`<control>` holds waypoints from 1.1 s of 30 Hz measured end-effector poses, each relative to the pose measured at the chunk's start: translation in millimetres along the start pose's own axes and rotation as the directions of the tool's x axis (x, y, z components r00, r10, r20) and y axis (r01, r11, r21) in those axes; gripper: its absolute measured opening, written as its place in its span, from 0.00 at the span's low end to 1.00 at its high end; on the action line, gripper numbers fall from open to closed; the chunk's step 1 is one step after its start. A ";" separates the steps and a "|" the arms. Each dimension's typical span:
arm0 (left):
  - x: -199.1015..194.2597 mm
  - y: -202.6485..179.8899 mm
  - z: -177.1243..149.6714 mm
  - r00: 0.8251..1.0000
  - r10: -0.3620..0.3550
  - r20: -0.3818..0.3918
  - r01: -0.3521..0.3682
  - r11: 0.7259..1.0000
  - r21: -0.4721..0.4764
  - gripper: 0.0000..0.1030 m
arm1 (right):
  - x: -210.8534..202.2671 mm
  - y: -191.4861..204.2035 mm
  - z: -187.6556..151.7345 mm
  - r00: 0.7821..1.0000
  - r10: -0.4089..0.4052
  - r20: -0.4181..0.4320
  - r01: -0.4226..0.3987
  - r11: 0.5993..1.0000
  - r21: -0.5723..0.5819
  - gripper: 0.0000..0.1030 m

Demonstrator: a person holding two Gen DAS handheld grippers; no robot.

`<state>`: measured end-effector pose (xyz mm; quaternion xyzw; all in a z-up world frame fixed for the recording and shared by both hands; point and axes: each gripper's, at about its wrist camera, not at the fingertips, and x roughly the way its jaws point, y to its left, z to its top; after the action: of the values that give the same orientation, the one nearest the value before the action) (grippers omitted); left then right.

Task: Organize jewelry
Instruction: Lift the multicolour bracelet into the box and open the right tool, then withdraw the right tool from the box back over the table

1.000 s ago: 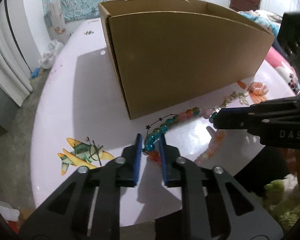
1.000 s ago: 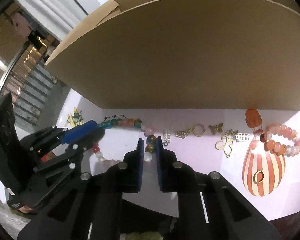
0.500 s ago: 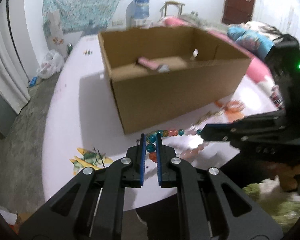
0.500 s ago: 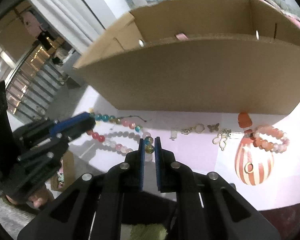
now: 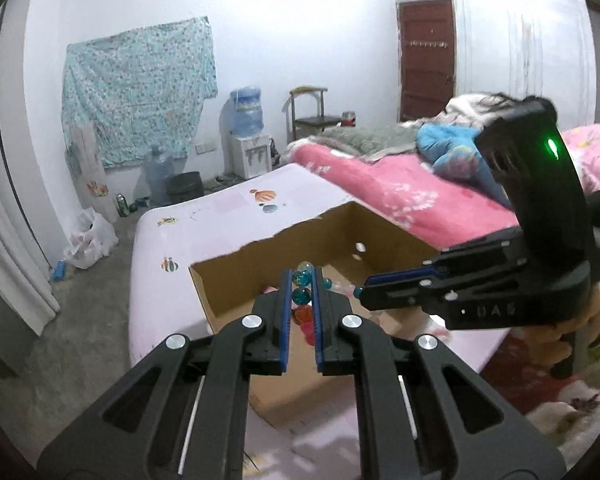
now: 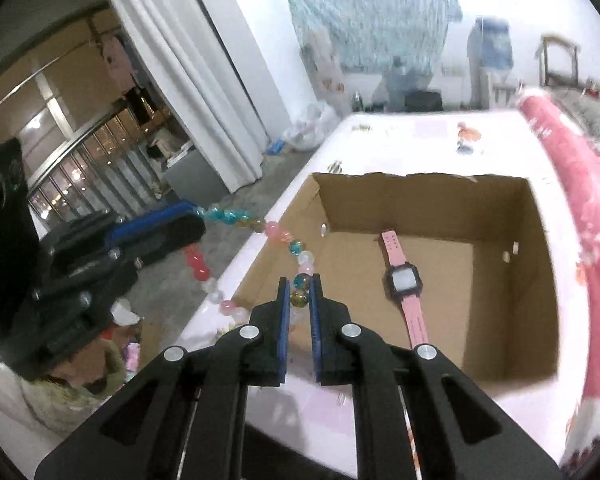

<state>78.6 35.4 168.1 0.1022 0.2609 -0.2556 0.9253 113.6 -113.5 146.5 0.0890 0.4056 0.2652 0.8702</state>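
Observation:
A bead necklace (image 6: 274, 231) of teal, pink, red and clear beads hangs in the air between both grippers. My left gripper (image 5: 301, 280) is shut on its teal beads (image 5: 300, 295), above the near edge of the open cardboard box (image 5: 228, 280). My right gripper (image 6: 299, 284) is shut on another part of the strand, over the box's (image 6: 512, 320) left wall. The strand sags in a loop (image 6: 198, 268) between the two. From the left wrist view the right gripper (image 5: 364, 286) comes in from the right; the right wrist view has the left gripper (image 6: 194, 216) at its left.
A pink digital watch (image 6: 404, 280) lies on the box floor. The box stands on a pale pink table (image 5: 220, 216) with printed pictures. A pink bed (image 5: 400, 192) runs along the right side. Grey floor and white curtains (image 6: 204, 80) lie left.
Both grippers have risen with the necklace, lifting it off the table from in front of the box to above the box's rim. The box interior and watch now show.

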 end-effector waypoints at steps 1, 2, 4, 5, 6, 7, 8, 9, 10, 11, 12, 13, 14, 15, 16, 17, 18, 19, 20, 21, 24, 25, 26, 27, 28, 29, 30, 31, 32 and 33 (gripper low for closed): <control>18.9 4.9 4.8 0.999 0.016 -0.029 -0.016 1.000 0.009 0.08 | 14.2 -13.6 12.3 0.999 0.024 -0.049 -0.022 0.999 0.037 0.09; 36.6 9.9 7.2 0.998 0.024 -0.066 -0.023 1.000 0.009 0.08 | 29.8 -24.6 21.9 0.994 0.048 -0.094 -0.042 0.996 0.073 0.09; 68.7 20.5 8.2 0.991 0.030 -0.134 -0.031 1.000 0.000 0.08 | 62.7 -39.7 37.6 0.980 0.076 -0.184 -0.053 0.990 0.131 0.09; 80.7 27.1 6.5 0.985 0.035 -0.167 -0.036 0.999 -0.002 0.08 | 79.4 -46.5 42.2 0.969 0.093 -0.229 -0.057 0.986 0.159 0.09; 93.3 32.7 3.8 0.979 0.038 -0.201 -0.038 0.999 0.001 0.08 | 96.4 -52.1 44.3 0.957 0.104 -0.272 -0.054 0.981 0.188 0.09; 106.9 35.7 2.6 0.972 0.052 -0.228 -0.050 0.999 0.012 0.08 | 108.9 -55.2 44.6 0.946 0.105 -0.306 -0.044 0.979 0.201 0.09; 118.0 37.8 1.3 0.966 0.061 -0.252 -0.058 0.998 0.022 0.08 | 122.2 -58.2 46.7 0.935 0.103 -0.338 -0.032 0.977 0.210 0.09; 123.5 38.4 -0.2 0.960 0.057 -0.273 -0.051 0.998 0.028 0.08 | 130.7 -58.8 46.4 0.929 0.098 -0.357 -0.021 0.976 0.215 0.09; 133.1 39.2 -1.2 0.953 0.060 -0.296 -0.052 0.998 0.037 0.08 | 143.0 -61.7 48.9 0.919 0.086 -0.385 -0.001 0.976 0.217 0.09; 138.6 40.0 -2.1 0.947 0.084 -0.309 -0.073 0.996 0.048 0.08 | 150.2 -64.4 50.4 0.913 0.069 -0.402 0.022 0.976 0.216 0.10; 146.4 42.0 -4.3 0.938 0.097 -0.332 -0.083 0.995 0.056 0.08 | 156.4 -66.6 49.7 0.907 0.056 -0.417 0.040 0.975 0.219 0.10; 149.6 43.1 -6.7 0.931 0.094 -0.352 -0.081 0.995 0.052 0.09 | 164.6 -70.9 50.0 0.895 0.062 -0.442 0.050 0.970 0.237 0.10; 152.4 46.3 -9.3 0.925 0.090 -0.369 -0.080 0.996 0.042 0.09 | 170.1 -74.9 48.1 0.886 0.080 -0.458 0.048 0.964 0.262 0.10; 153.3 48.3 -10.6 0.923 0.087 -0.375 -0.081 0.996 0.032 0.09 | 173.9 -78.9 46.1 0.880 0.102 -0.464 0.044 0.955 0.293 0.10; 153.9 49.3 -11.3 0.922 0.089 -0.378 -0.084 0.996 0.030 0.09 | 177.5 -83.2 44.1 0.874 0.117 -0.472 0.044 0.947 0.317 0.10; 152.2 49.7 -11.6 0.923 0.090 -0.374 -0.086 0.996 0.028 0.10 | 179.2 -85.6 42.4 0.871 0.123 -0.476 0.046 0.944 0.328 0.10; 151.1 49.9 -10.5 0.925 0.089 -0.370 -0.086 0.996 0.025 0.11 | 179.2 -86.6 40.4 0.871 0.124 -0.475 0.048 0.942 0.333 0.10; 149.5 50.6 -10.0 0.927 0.086 -0.365 -0.085 0.996 0.018 0.12 | 177.0 -86.2 41.2 0.872 0.129 -0.473 0.045 0.940 0.338 0.11; 146.3 51.0 -9.7 0.930 0.085 -0.358 -0.086 0.996 0.014 0.15 | 174.1 -85.6 41.0 0.875 0.131 -0.467 0.038 0.941 0.337 0.11; 144.1 51.2 -8.5 0.932 0.087 -0.353 -0.088 0.996 0.012 0.16 | 172.2 -85.2 40.9 0.878 0.128 -0.462 0.038 0.942 0.333 0.11; 127.5 56.0 -4.1 0.947 0.090 -0.308 -0.099 0.995 -0.013 0.21 | 155.3 -82.4 44.0 0.900 0.105 -0.423 0.033 0.951 0.308 0.25; 120.8 57.5 -2.1 0.953 0.087 -0.289 -0.099 0.995 -0.027 0.24 | 144.1 -79.1 45.9 0.913 0.103 -0.395 0.020 0.955 0.296 0.30; 111.8 59.4 0.4 0.963 0.083 -0.258 -0.098 0.994 -0.046 0.27 | 132.1 -75.9 47.9 0.925 0.102 -0.366 0.006 0.960 0.282 0.34; 95.6 60.2 2.1 0.974 0.074 -0.215 -0.091 0.993 -0.070 0.29 | 123.7 -75.1 49.2 0.933 0.102 -0.344 -0.005 0.963 0.270 0.35; 85.8 60.8 3.9 0.980 0.072 -0.187 -0.089 0.992 -0.084 0.34 | 108.1 -70.7 49.7 0.946 0.099 -0.308 -0.020 0.968 0.251 0.35; 70.8 60.5 4.0 0.986 0.074 -0.152 -0.090 0.991 -0.099 0.39 | 94.5 -67.9 49.4 0.956 0.097 -0.278 -0.030 0.972 0.234 0.38; 55.3 59.3 2.1 0.990 0.075 -0.118 -0.088 0.990 -0.108 0.40 | 73.9 -63.9 46.6 0.968 0.095 -0.230 -0.045 0.976 0.214 0.41; 45.8 57.9 1.1 0.992 0.077 -0.098 -0.087 0.990 -0.111 0.44 | 60.8 -62.1 45.0 0.974 0.097 -0.203 -0.055 0.978 0.202 0.46; 33.3 55.8 -1.6 0.994 0.082 -0.075 -0.091 0.989 -0.115 0.49 | 43.8 -60.6 41.2 0.981 0.100 -0.167 -0.068 0.980 0.187 0.49; 17.8 53.3 -7.8 0.995 0.088 -0.051 -0.093 0.988 -0.119 0.52 | 22.2 -57.5 34.0 0.987 0.106 -0.120 -0.085 0.982 0.170 0.50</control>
<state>116.3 75.7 155.0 0.0632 0.2920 -0.1947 0.9343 173.3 -148.1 132.8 0.1627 0.4764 0.2776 0.8182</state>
